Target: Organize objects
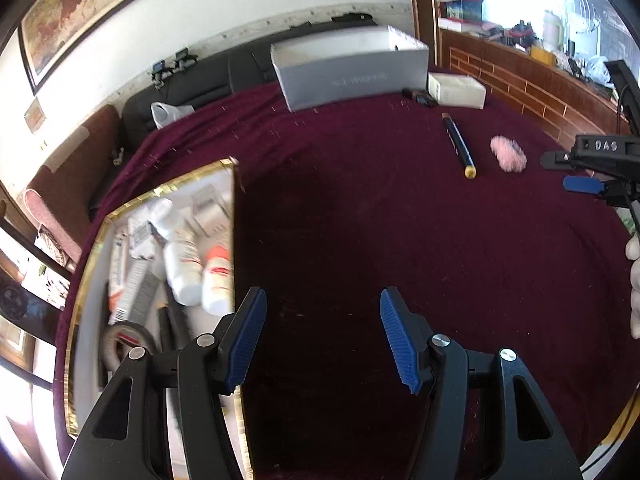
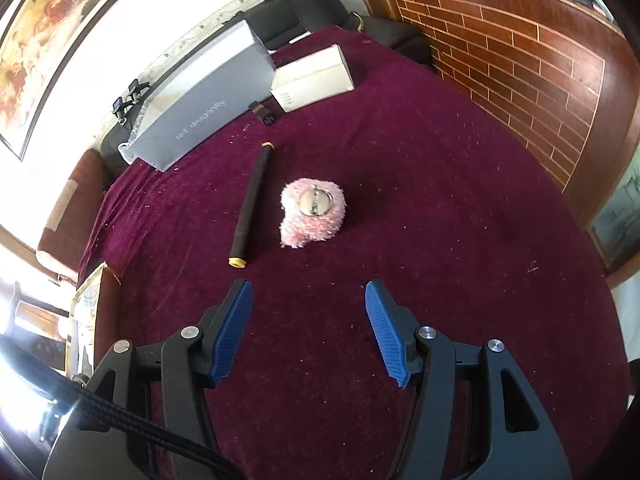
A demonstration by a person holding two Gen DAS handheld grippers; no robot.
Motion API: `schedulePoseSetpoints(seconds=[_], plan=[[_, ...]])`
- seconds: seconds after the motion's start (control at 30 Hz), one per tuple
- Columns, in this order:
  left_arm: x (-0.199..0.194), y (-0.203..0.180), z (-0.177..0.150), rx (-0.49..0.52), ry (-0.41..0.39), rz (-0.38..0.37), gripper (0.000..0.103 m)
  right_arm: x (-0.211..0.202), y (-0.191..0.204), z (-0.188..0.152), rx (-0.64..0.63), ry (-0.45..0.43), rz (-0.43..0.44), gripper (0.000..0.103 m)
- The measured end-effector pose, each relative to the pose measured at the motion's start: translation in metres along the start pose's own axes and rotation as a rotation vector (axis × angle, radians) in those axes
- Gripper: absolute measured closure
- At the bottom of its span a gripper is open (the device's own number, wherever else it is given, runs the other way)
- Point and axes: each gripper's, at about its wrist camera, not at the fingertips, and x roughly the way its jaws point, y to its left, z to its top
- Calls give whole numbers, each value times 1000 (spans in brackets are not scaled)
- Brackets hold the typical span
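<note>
Out toward the tabletop's (image 2: 440,208) middle lies the pink fluffy brooch (image 2: 312,212) beside the black tube (image 2: 250,204), so with my right claw (image 2: 308,328) spread and empty, I'd straddle the fluff low and squeeze gently.

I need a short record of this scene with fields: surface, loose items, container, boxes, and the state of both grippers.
surface: maroon cloth
loose items: black tube with gold ends; pink fluffy item beside it, apart
container: gold-rimmed tray, holding bottles and tape roll
boxes: grey box, white box, at the far edge
left gripper: open, empty
right gripper: open, empty
</note>
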Motion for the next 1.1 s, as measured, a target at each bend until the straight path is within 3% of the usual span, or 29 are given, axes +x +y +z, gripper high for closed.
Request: schedulePoseSetpoints(seconds=[0.27, 0.3, 0.33, 0.43, 0.6, 0.63, 0.67, 0.7, 0.93, 1.0, 1.1], plan=[[48, -18, -7, -7, 116, -50, 50, 9, 12, -13, -24, 41, 36, 43], [48, -18, -7, -21, 95, -53, 48, 11, 15, -16, -29, 48, 43, 43], [49, -18, -7, -22, 96, -51, 41, 12, 19, -18, -36, 55, 52, 43], [51, -16, -7, -45, 89, -58, 32, 15, 32, -28, -61, 69, 67, 43], [57, -9, -9, -96, 91, -110, 23, 15, 59, -47, -129, 75, 59, 42], [57, -10, -8, -97, 92, -111, 18, 15, 63, -50, -136, 77, 56, 41], [59, -11, -7, -97, 92, -121, 5, 15, 67, -53, -143, 81, 55, 41], [63, -16, -7, -67, 102, -140, 1, 15, 71, -57, -156, 86, 57, 41], [64, -20, -6, -52, 118, -149, 2, 0, 91, -72, -213, 48, 21, 41], [61, -19, -6, -64, 137, -161, 2, -14, 94, -72, -214, 3, 11, 41], [38, -11, -7, -99, 82, -150, 2, -39, 99, -73, -233, -77, -28, 40]])
